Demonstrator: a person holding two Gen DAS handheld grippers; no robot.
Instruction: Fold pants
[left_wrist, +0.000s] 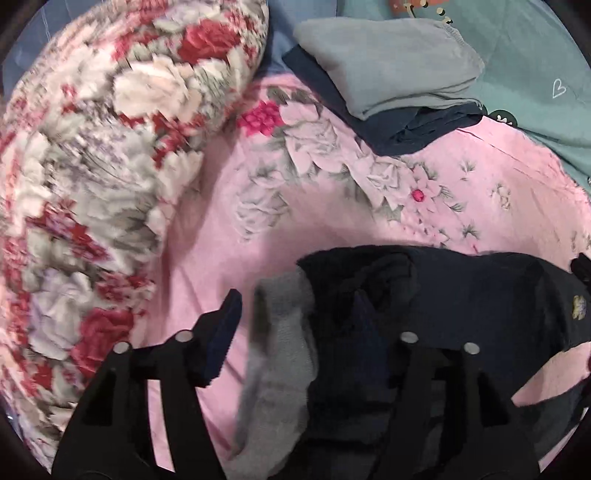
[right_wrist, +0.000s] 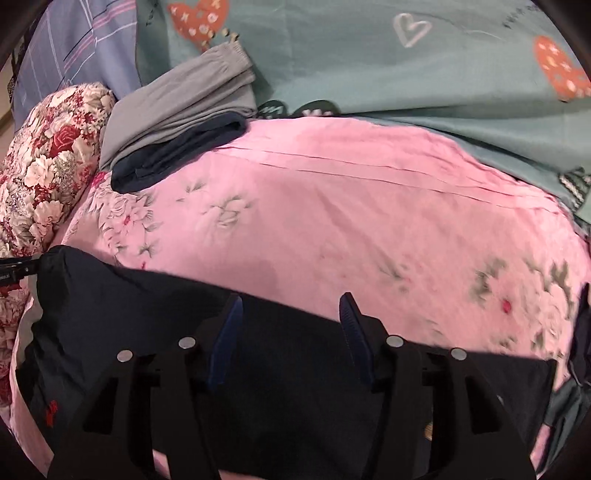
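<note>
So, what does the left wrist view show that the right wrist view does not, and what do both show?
Only the left wrist view shows the grey fleecy lining of the dark pants, lying between the open left gripper fingers. Only the right wrist view shows the open right gripper, the striped blue cloth and the orange hearts. Both show the pink floral sheet, the red floral pillow and the folded grey and navy stack.
</note>
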